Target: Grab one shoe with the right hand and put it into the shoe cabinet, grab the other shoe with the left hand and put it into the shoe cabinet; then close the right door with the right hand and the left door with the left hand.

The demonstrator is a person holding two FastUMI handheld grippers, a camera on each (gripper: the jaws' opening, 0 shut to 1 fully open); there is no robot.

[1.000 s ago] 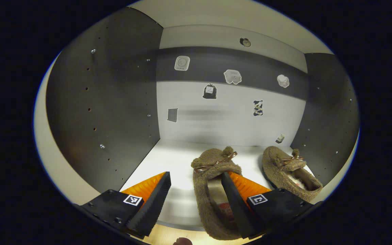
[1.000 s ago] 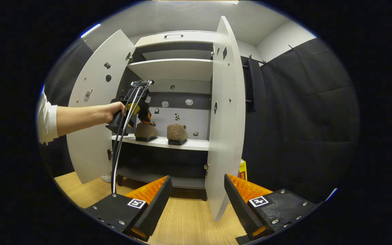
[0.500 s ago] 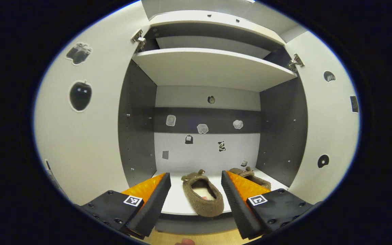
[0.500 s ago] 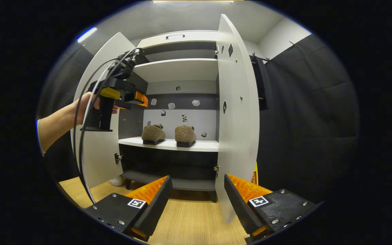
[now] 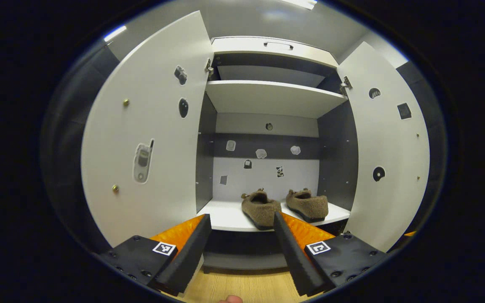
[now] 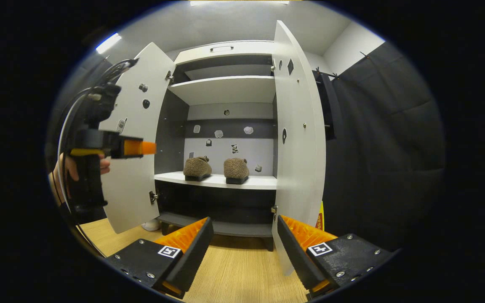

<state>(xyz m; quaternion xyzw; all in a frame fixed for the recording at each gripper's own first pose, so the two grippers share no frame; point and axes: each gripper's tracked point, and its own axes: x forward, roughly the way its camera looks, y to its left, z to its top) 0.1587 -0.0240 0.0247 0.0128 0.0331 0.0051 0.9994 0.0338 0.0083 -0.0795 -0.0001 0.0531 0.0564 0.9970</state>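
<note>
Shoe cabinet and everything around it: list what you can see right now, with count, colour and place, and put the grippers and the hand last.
Shoe cabinet: one, white with dark inner walls, straight ahead on the floor.
Doors: two, white, both swung open; left door, right door.
Shoes: two, brown and fuzzy, side by side on the middle shelf; left shoe, right shoe.
Shelves: white; upper shelf bare, middle shelf holding the shoes.
Stickers: several small ones on the back wall and on both doors.
Floor: light wood, in front of the cabinet.
Left gripper: open, holding nothing, facing the shelf.
Right gripper: open, holding nothing, near the right door's edge.
Hand: one, gripping the left gripper's handle.
</note>
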